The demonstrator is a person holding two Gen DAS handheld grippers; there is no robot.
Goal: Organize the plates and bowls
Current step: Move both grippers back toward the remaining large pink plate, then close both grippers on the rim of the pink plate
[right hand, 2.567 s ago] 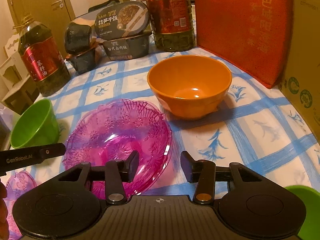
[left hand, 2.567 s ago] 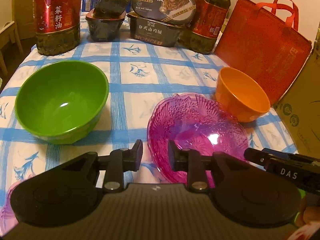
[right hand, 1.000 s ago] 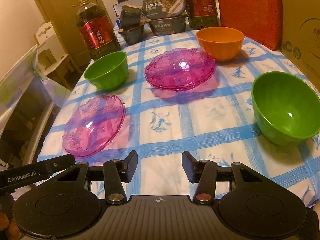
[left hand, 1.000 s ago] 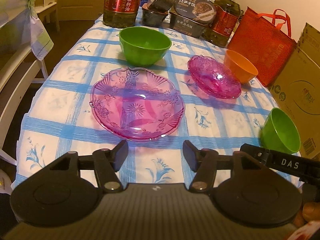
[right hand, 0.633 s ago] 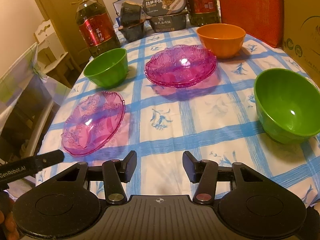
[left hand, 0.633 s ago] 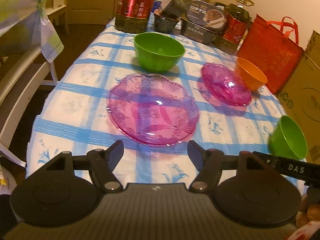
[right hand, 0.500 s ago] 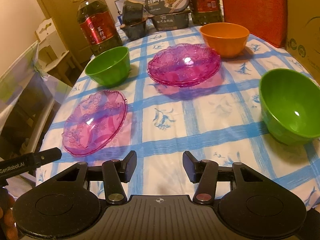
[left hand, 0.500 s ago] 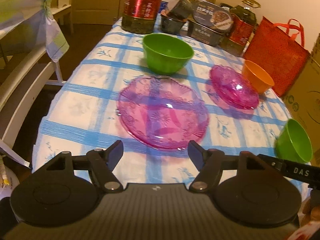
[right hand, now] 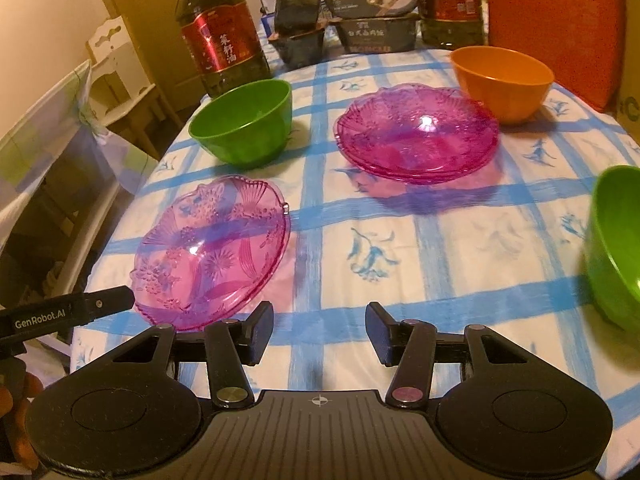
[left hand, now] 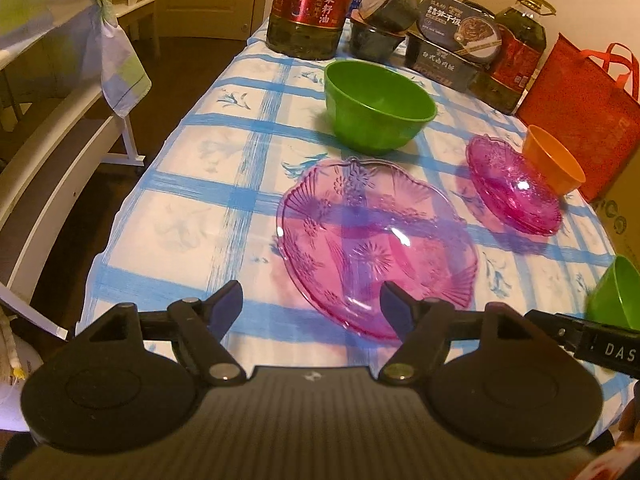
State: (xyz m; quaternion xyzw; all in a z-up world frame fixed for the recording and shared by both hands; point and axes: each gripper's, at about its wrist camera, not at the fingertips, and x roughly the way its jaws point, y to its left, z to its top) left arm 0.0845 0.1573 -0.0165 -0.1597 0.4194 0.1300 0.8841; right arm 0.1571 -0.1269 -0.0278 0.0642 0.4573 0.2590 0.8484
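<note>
Plates and bowls spread over a table under a blue-checked white cloth, both tools hanging empty above its near edge.

At the far edge stand large dark oil bottles with red labels, dark boxed meals and a red fabric bag. A single clear pink glass plate lies near the near edge toward the left side. A stack of pink glass plates sits mid-table, an orange plastic bowl just behind it. One green plastic bowl stands toward the far left, another green bowl at the right edge. The left tool, its jaws just widened, hovers released over the single plate's near rim; the right tool is released over bare cloth.
</note>
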